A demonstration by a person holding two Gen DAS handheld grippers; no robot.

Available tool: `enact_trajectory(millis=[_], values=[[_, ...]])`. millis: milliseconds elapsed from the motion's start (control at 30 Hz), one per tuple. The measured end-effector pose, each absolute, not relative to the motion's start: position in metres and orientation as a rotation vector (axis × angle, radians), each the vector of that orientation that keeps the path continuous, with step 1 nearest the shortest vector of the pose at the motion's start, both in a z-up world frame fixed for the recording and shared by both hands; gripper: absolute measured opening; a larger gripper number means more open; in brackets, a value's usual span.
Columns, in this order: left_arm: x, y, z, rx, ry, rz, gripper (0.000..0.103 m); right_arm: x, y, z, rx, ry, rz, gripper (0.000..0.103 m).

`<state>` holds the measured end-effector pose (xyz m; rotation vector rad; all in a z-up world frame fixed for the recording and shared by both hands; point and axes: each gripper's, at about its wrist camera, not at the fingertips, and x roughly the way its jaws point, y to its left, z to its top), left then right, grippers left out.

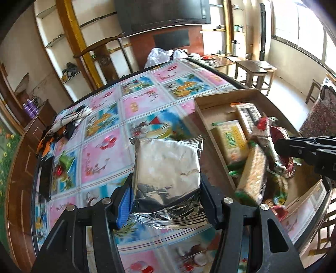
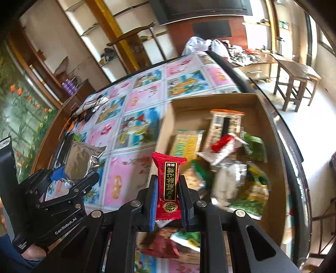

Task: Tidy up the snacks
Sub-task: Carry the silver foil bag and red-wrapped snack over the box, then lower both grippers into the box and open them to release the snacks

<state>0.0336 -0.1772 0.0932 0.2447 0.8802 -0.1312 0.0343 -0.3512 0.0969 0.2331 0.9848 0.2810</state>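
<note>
Red snack packet (image 2: 167, 184) with gold lettering stands upright between the pads of the right claw (image 2: 167, 201), pinched tight at its lower half, held above the near left corner of the cardboard box (image 2: 210, 100). Silver foil pouch (image 1: 168, 170) sits in the left claw (image 1: 166, 201), both pads pressing on its lower sides, its crimped top edge pointing to the far side; it hangs over the counter (image 1: 105, 117) just left of the box. From the right wrist view the same pouch shows at the left edge, gripped in the left claw, with part of a hand under that tool. The box lies on the right side of the counter, open-topped and holding a loose heap of snacks (image 2: 231, 159): yellow and green packs, a tall barcoded pack at the far end, a red-and-white wrapper on top. Counter wears a patterned cloth of pink and blue squares. Beyond it: shelves (image 1: 63, 37), a dark screen (image 1: 163, 14), wooden stools (image 1: 254, 71) to the far right.
</note>
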Motion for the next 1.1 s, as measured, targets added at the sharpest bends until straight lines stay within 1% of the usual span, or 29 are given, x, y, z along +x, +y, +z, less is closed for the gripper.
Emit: enact_trajectory(millis=[233,433,500,567,600,633,867,1100], values=[[0.045,-0.22,0.097,0.256,0.886,-0.237,0.057,0.036,-0.39,0.093,0.299,0.992,0.212,0.019],[0.056,-0.256,0.083,0.267,0.931,-0.322,0.057,0.039,-0.416,0.087,0.34,1.008,0.157,0.019],[0.059,-0.262,0.078,0.269,0.942,-0.327,0.057,0.04,-0.422,0.084,0.354,1.015,0.148,0.019],[0.064,-0.267,0.073,0.267,0.955,-0.327,0.053,0.043,-0.426,0.082,0.358,1.022,0.14,0.019],[0.067,-0.27,0.07,0.27,0.958,-0.33,0.048,0.044,-0.427,0.081,0.358,1.026,0.137,0.019],[0.07,-0.272,0.068,0.273,0.962,-0.331,0.047,0.045,-0.429,0.079,0.359,1.032,0.134,0.019],[0.081,-0.281,0.057,0.294,0.962,-0.34,0.047,0.057,-0.435,0.068,0.365,1.058,0.121,0.019],[0.09,-0.282,0.048,0.26,0.975,-0.374,0.047,0.067,-0.435,0.06,0.353,1.078,0.11,0.019]])
